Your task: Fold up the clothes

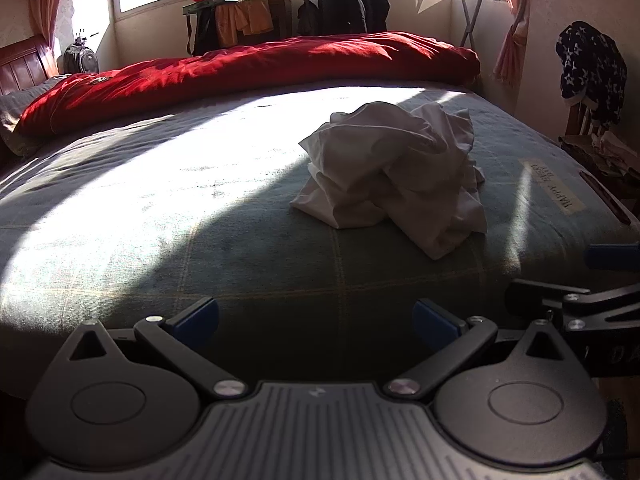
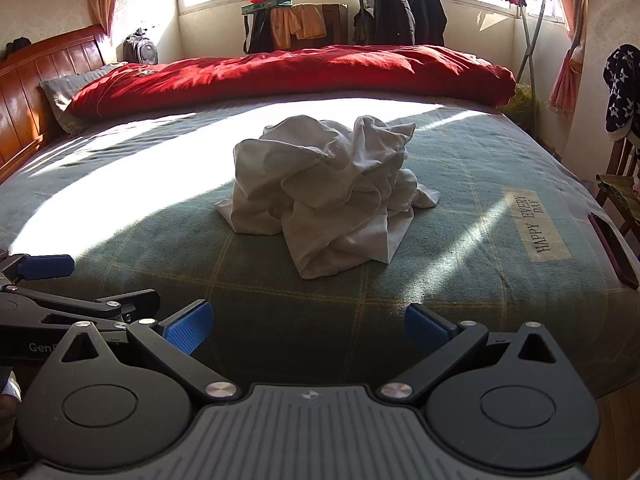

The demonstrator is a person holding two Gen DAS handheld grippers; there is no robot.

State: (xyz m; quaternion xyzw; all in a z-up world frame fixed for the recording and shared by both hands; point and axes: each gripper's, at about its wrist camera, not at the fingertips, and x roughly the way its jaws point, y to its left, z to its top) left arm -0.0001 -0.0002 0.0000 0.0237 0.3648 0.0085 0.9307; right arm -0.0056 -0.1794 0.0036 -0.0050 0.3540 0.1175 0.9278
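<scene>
A crumpled white garment (image 2: 332,192) lies in a heap on the green checked bedspread (image 2: 460,184), right of the bed's middle in the left wrist view and about central in the right wrist view; its near tip hangs toward the near edge of the bed, and its far side sits at the border of a broad sunlit band. The left gripper (image 1: 316,320) hovers over the near edge of the bed with jaws spread wide and nothing between them; the right gripper (image 2: 308,322) stands just beside it on the right, likewise spread wide and empty; both are well apart from the garment. Bare bedspread runs open to the left of the heap and between the heap and the grippers. On the right a "HAPPY EVERY DAY" label (image 2: 538,224) lies near the bed's right edge, and a dark phone (image 2: 612,248) rests right at that edge. A rolled red quilt (image 2: 296,72) lines the whole far side of the bed; the wooden headboard (image 2: 36,92) closes the left end; a chair (image 2: 624,184) draped with a star-patterned cloth (image 2: 624,84) stands close beyond the right edge.
</scene>
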